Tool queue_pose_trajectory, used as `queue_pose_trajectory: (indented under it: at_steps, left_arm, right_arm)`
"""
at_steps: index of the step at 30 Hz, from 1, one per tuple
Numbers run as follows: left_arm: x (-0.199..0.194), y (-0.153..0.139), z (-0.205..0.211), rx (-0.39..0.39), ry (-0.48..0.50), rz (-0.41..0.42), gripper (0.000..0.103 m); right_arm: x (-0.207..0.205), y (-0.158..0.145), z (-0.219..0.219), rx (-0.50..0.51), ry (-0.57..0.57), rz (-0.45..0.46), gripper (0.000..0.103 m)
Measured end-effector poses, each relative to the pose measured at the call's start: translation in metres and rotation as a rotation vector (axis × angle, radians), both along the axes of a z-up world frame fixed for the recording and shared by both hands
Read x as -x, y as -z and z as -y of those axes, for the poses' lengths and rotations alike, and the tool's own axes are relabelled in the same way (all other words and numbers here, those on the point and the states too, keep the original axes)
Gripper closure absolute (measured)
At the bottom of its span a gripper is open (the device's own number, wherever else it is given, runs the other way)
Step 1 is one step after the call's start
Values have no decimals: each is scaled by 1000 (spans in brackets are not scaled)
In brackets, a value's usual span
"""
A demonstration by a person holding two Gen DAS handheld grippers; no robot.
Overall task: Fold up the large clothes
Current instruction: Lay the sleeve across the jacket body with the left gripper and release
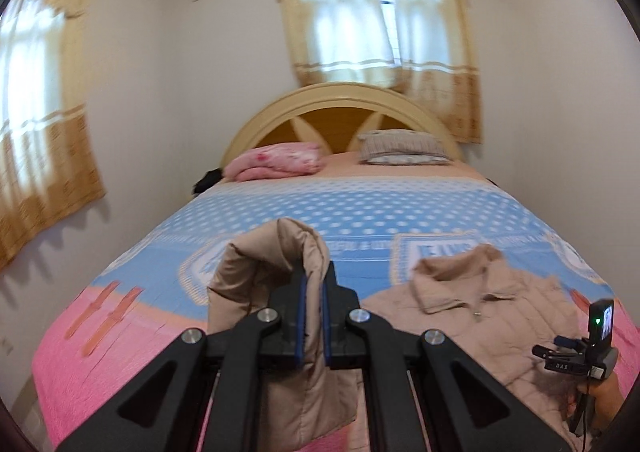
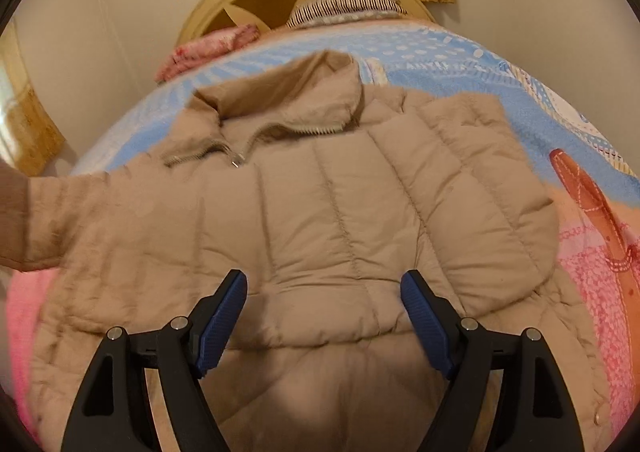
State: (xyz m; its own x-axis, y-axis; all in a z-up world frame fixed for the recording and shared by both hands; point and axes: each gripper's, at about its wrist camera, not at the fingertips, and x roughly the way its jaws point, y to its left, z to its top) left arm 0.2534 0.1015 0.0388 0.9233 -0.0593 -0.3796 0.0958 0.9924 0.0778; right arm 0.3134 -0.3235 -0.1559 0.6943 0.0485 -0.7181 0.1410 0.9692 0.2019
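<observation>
A: Where is the beige padded jacket (image 2: 328, 196)?

B: It lies on the bed cover (image 1: 360, 204), collar toward the headboard (image 1: 340, 108). One sleeve (image 1: 272, 264) is lifted up from the bed.

A: Who holds the sleeve?

B: The left gripper (image 1: 314, 316). Its jaws are narrow and pinch the fabric.

A: And the right gripper (image 2: 324, 316)?

B: Its jaws stand wide, just above the jacket body, holding nothing.

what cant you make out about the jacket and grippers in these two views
- Jacket hem: right wrist view, cut off by the bottom edge and hidden behind the open right gripper.
- Which part the left gripper pinches: left wrist view, the fabric bunches over the fingers.
- Print on the bedspread: blurred.
</observation>
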Motion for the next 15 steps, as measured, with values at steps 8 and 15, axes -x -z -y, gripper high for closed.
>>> queue_pose_trajectory:
  at_steps: [8, 15]
  left_arm:
    - [-7, -17, 75, -10, 151, 18, 96]
    - [-13, -10, 140, -26, 268, -10, 96]
  right_arm:
    - [41, -30, 4, 34, 3, 81, 23]
    - [56, -17, 21, 19, 42, 88, 23]
